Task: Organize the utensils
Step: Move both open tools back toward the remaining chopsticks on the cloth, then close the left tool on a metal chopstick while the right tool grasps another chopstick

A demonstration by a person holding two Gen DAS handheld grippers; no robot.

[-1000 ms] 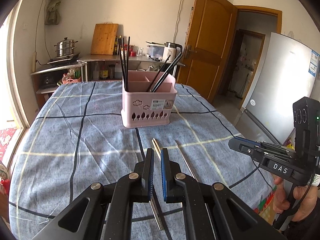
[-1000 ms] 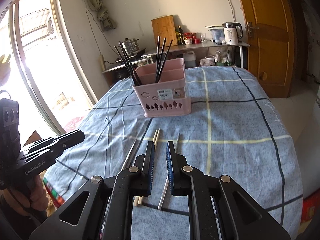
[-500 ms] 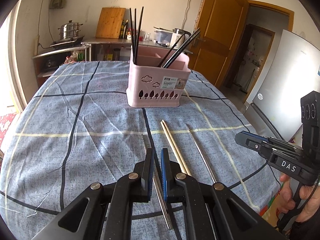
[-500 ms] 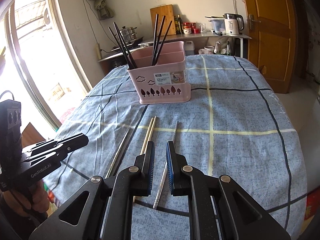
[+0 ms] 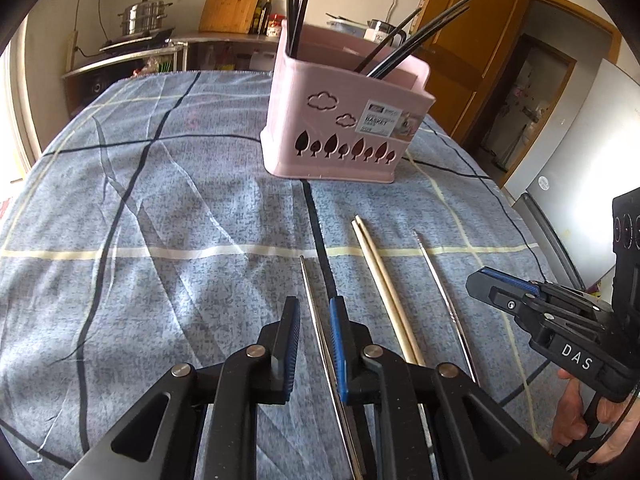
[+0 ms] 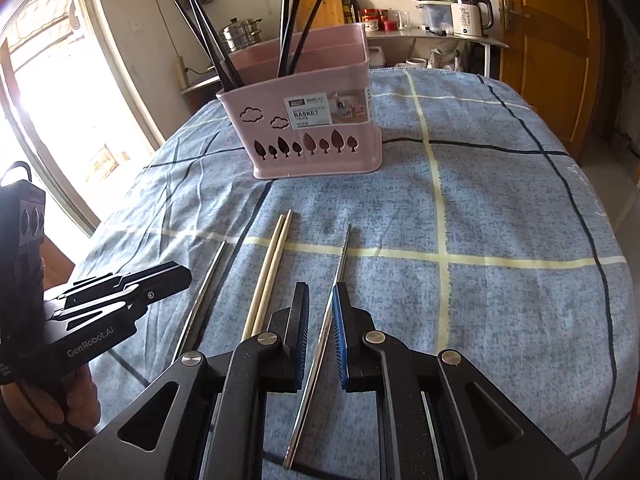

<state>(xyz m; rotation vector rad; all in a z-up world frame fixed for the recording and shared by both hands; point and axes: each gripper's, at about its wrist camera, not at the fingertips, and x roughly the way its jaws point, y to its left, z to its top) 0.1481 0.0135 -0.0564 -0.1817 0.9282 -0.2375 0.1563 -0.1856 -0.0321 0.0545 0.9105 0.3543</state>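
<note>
- Kitchen behind; checked cloth (image 5: 168, 208) covers surface, pink basket (image 5: 344, 128) stands far.
- Left claw (image 5: 314, 344), just opening, narrow astride steel chopstick (image 5: 316, 312), unclamped: could pinch cloth.
- Right claw (image 6: 320, 336) narrow over other steel chopstick (image 6: 334, 292), unclamped: could roll away.

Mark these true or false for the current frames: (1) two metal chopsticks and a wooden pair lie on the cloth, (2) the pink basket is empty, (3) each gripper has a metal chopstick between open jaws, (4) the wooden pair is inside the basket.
1. True. The left metal chopstick, the wooden pair and the right metal chopstick lie side by side on the tablecloth.
2. False. The pink basket holds black chopsticks in two groups.
3. True. The left gripper and the right gripper each straddle a metal chopstick, with the pads not pressing on it; the left jaws have just been opening.
4. False. The wooden pair lies on the cloth, in front of the basket.
</note>
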